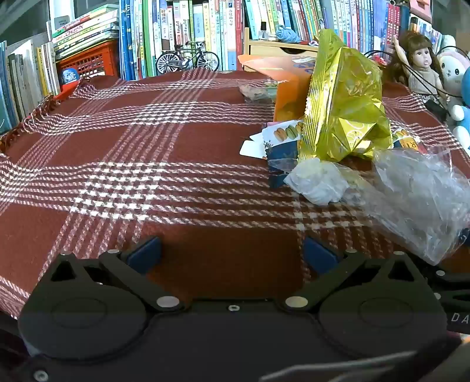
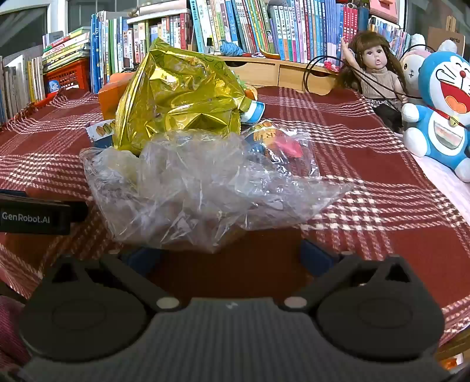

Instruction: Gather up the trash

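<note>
On my left gripper's (image 2: pixel 35 216) side panel I read "GenRobot.AI". Both it (image 1: pixel 232 252) and my right gripper (image 2: pixel 232 254) stand spread wide, holding nothing. Trash sits heaped on the red plaid cloth (image 1: pixel 147 176): a gold foil bag (image 2: pixel 179 97), a clear plastic bag (image 2: pixel 199 188) just ahead of my right fingers, and a macaron-printed box (image 1: pixel 285 133). Bookshelves (image 2: pixel 264 26), a doll (image 2: pixel 376 70) and a blue plush cat (image 2: pixel 443 108) line the far edge.

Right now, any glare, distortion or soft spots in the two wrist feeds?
Left wrist: strong fisheye bowing of the bookshelf, bright highlights on the gold foil bag. Right wrist: same barrel curve, glare on the clear plastic bag, whose near edge looks soft above the right tool.
</note>
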Demonstrator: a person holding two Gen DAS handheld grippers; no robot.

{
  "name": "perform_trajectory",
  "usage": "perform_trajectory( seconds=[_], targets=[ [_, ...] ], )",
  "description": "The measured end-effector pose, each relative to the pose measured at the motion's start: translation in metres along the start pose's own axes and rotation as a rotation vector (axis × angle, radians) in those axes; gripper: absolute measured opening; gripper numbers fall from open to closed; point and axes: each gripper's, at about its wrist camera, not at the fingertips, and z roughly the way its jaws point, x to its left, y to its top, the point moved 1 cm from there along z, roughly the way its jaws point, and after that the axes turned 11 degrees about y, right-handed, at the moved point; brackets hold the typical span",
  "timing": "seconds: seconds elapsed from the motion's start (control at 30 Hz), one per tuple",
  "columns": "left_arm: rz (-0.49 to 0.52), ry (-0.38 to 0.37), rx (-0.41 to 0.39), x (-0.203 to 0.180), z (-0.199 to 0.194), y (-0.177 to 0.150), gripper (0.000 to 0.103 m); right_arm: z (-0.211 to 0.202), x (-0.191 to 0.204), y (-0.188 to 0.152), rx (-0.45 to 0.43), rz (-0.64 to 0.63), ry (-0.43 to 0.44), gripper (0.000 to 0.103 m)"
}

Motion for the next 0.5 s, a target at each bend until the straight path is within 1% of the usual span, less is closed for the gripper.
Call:
perform_trajectory(
  seconds=[0.5],
  targets=[
    [0.002,0.003,-0.002,-0.0001,0.0,-0.0001,0.103,0.0001,-0.0005,0.0005,0.0,0.0,0.001,0.103]
  ],
)
